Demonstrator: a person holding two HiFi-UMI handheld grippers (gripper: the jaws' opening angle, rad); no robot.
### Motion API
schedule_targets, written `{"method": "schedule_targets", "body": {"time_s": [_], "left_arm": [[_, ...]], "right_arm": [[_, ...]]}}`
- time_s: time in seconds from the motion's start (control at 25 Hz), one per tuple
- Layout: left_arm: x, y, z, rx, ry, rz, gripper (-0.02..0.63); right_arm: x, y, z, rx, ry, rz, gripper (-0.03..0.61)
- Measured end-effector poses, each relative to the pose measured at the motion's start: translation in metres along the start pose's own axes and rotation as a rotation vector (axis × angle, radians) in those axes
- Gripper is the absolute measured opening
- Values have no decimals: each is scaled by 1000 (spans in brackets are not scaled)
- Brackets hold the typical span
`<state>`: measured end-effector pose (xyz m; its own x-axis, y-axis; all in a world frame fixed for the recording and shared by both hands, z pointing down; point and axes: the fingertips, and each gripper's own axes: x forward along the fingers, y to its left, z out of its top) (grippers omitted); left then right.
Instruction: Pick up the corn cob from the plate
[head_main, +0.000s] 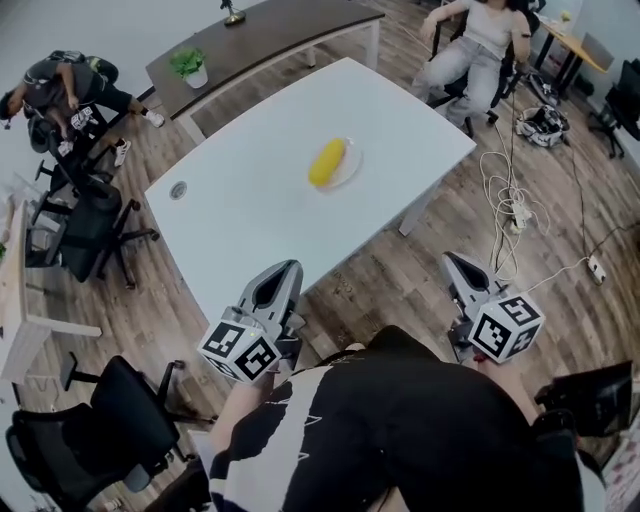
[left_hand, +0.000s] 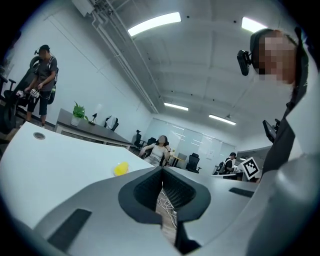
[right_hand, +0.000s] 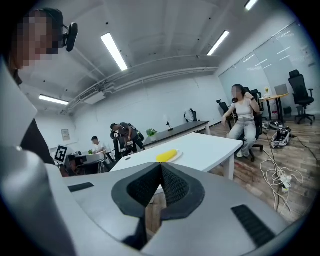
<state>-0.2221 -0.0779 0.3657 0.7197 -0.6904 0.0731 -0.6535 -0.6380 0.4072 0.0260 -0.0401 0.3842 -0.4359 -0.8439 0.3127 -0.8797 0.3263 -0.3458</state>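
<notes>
Well short of the corn cob (head_main: 327, 162), my left gripper (head_main: 283, 268) and right gripper (head_main: 452, 260) sat clenched empty; reaching, then opening, seemed next.

Plain white rectangular table (head_main: 250, 210) standing on a wood-plank floor (head_main: 385, 275). A small white plate (head_main: 351, 172) sits right on top, over toward the far side. There's a round cable grommet (head_main: 178, 190) set in near the left edge.

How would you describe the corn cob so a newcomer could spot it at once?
Start at the large white rectangular table. A small pale round plate sits on it; the yellow corn cob lies on that plate, the tabletop's only brightly coloured thing.
</notes>
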Motion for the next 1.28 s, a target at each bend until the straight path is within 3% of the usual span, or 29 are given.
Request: {"method": "schedule_targets", "body": {"time_s": [0.28, 0.4, 0.6, 0.84, 1.0, 1.28], "left_arm": [[30, -10, 0, 7, 11, -52, 14], [36, -3, 0, 35, 20, -18, 14], [47, 10, 4, 12, 7, 22, 14], [76, 24, 8, 2, 17, 47, 14], [102, 30, 13, 1, 40, 77, 15], [151, 38, 29, 7, 5, 107, 15]], "right_arm": [[-7, -20, -4, 41, 15, -67, 15], [2, -18, 1, 19, 9, -38, 15], [17, -26, 8, -46, 44, -32, 15], [49, -54, 28, 22, 9, 4, 15], [70, -68, 42, 12, 32, 31, 15], [116, -115, 81, 38, 43, 75, 15]]}}
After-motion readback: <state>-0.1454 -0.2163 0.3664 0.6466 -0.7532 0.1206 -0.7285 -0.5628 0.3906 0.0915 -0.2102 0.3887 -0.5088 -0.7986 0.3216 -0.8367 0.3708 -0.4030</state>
